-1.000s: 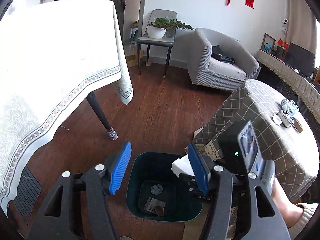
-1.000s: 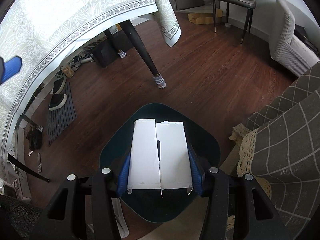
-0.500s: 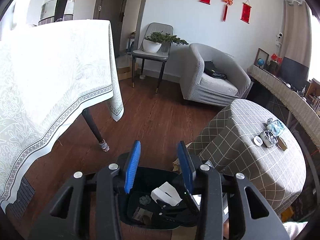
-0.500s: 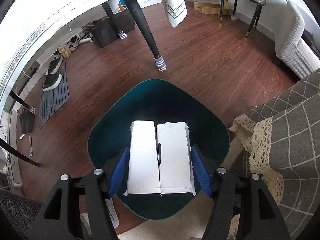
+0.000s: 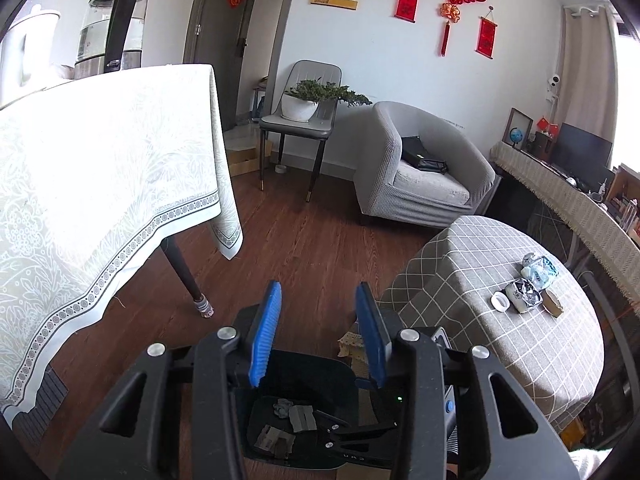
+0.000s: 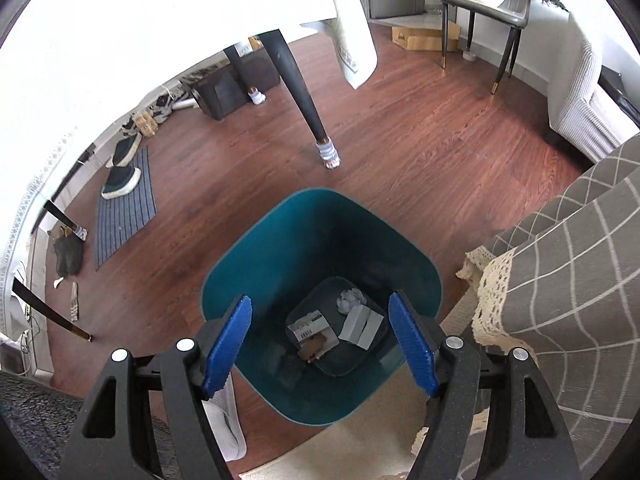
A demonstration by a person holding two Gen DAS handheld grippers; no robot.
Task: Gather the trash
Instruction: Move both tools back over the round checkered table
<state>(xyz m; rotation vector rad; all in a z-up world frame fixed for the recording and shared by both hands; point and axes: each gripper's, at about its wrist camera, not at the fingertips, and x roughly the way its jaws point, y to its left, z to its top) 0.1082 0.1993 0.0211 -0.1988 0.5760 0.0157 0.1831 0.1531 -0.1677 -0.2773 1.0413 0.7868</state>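
A dark teal trash bin [image 6: 248, 264] stands on the wood floor; it also shows in the left wrist view [image 5: 320, 364]. At its bottom lie a white folded box [image 6: 360, 324], a crumpled white paper ball [image 6: 351, 299] and a printed paper scrap [image 6: 308, 325]. My right gripper [image 6: 320, 342] is open and empty, right above the bin's mouth. My left gripper [image 5: 318, 336] is open and empty, higher up over the bin. The box shows grey in the left wrist view [image 5: 303, 418].
A table with a white cloth [image 5: 100, 184] stands left; its dark leg [image 6: 304, 96] is just beyond the bin. A round table with a grey checked cloth [image 5: 500, 280] is close on the right, with small items [image 5: 524, 292] on it. An armchair [image 5: 416, 176] stands farther back.
My right gripper opened and the white box dropped from it into the bin. My left gripper narrowed somewhat and rose, tilting up toward the room.
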